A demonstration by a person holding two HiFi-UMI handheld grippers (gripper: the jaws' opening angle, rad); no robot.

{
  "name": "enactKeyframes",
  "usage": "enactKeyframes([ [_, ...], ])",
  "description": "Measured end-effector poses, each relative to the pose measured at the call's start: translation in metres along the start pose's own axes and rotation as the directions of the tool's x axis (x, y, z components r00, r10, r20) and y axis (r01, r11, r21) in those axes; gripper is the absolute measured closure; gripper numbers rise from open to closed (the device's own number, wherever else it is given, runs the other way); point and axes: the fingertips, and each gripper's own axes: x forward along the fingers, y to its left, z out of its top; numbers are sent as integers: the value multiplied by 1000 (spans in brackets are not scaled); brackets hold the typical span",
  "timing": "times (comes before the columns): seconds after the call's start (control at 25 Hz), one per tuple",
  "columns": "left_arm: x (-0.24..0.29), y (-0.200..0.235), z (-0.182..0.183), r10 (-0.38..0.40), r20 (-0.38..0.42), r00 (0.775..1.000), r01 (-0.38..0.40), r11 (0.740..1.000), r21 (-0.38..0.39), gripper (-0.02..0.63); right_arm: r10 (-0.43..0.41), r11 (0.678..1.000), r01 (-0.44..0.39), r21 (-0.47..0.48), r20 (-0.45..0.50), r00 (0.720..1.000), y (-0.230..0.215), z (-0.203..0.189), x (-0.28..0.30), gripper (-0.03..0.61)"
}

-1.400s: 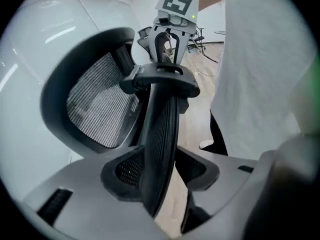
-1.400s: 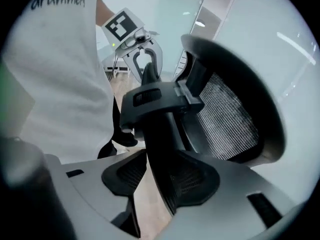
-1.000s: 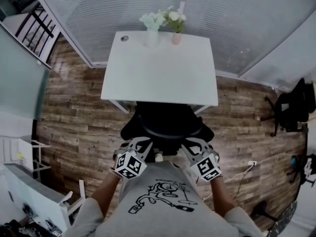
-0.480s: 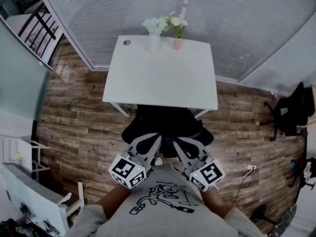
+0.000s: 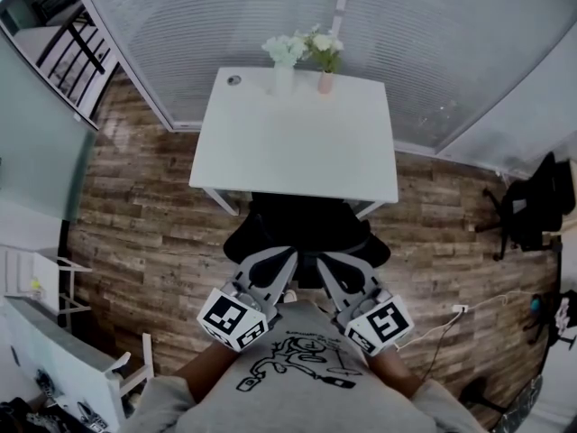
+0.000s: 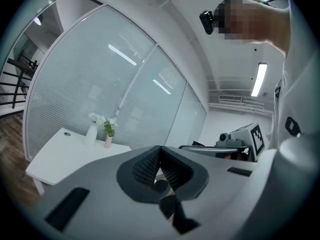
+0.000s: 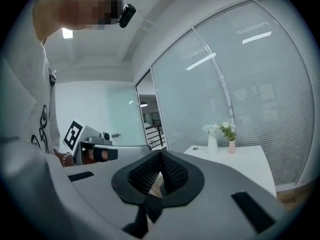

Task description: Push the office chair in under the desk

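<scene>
My left tongs are pressed fully together with nothing between them, and my right tongs are the same, closed and empty. I hold both low in front of my chest, side by side, tips aimed away from me at the chair. In the head view both tips lie over the chair's near edge; whether they touch it I cannot tell.

The black chair stands in the middle at the near side of the table. Its far part is tucked under the table's near edge and its near part sticks out toward me over the wooden floor.

On the far edge of the table a white vase and a pink vase stand just beside each other, both holding flowers.
</scene>
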Motion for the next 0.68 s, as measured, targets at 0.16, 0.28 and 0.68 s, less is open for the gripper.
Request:
enactKeyframes([
  [0.16, 2, -1, -4, 3, -16, 1000, -3, 1000, 16, 611, 3, 1000, -3, -12, -1, 1000, 0, 0, -1, 545],
  [0.28, 2, -3, -5, -7, -20, 1000, 7, 1000, 17, 611, 8, 1000, -8, -3, 7, 1000, 1, 2, -2, 545],
  [0.68, 4, -10, -5, -37, -24, 999, 37, 999, 21, 611, 9, 999, -9, -36, 9, 1000, 2, 5, -3, 545],
])
